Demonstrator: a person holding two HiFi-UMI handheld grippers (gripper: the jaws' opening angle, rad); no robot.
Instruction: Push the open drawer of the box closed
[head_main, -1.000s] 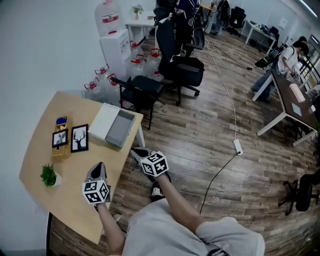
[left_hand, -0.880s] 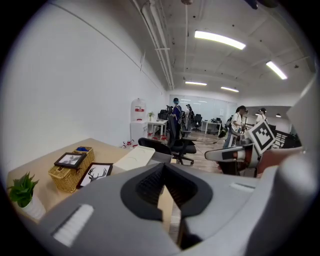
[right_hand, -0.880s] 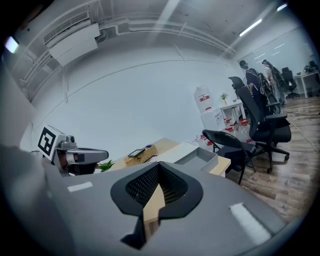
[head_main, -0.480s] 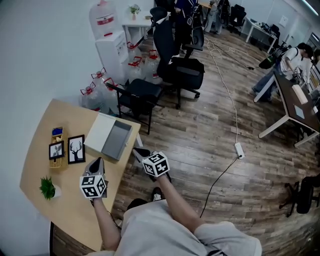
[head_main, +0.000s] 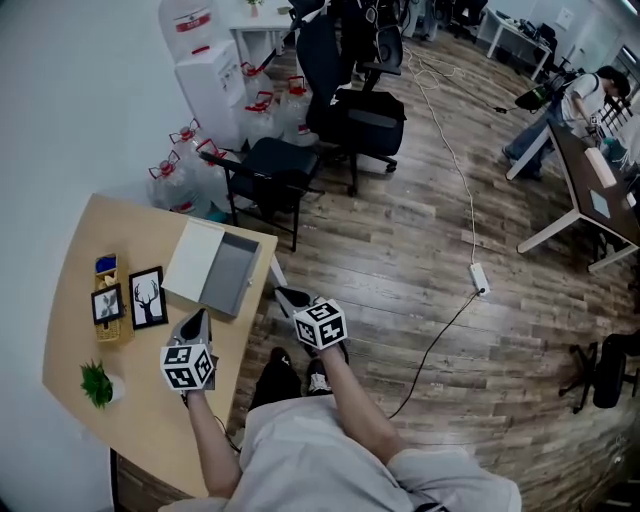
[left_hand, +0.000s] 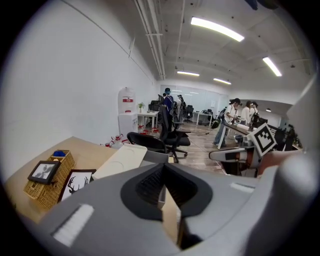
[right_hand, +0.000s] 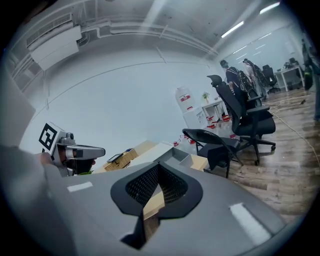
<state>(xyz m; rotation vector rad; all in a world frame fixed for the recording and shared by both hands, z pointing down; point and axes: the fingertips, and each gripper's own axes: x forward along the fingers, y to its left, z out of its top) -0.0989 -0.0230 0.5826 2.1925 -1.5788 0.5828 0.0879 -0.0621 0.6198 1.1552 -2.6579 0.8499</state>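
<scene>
A white box (head_main: 192, 260) lies on the wooden table (head_main: 150, 420), and its grey drawer (head_main: 232, 275) stands pulled out toward the table's right edge. My left gripper (head_main: 196, 322) is shut and empty over the table, a short way in front of the box. Shut and empty too, my right gripper (head_main: 284, 295) hovers just off the table edge near the drawer's front corner. In the left gripper view the box (left_hand: 120, 161) and drawer (left_hand: 156, 158) lie just beyond my shut left gripper (left_hand: 163, 167). The right gripper view shows the drawer (right_hand: 181, 156) past my right gripper (right_hand: 159, 167).
Two picture frames (head_main: 148, 298), a wicker basket (head_main: 104, 270) and a small plant (head_main: 97, 383) stand on the table's left. A black chair (head_main: 270, 165) and water bottles (head_main: 180, 170) are beyond the table. A power strip (head_main: 478, 280) lies on the floor.
Both grippers have moved toward the box and now sit closer to the drawer. Their jaws stay shut. The drawer has not moved.
</scene>
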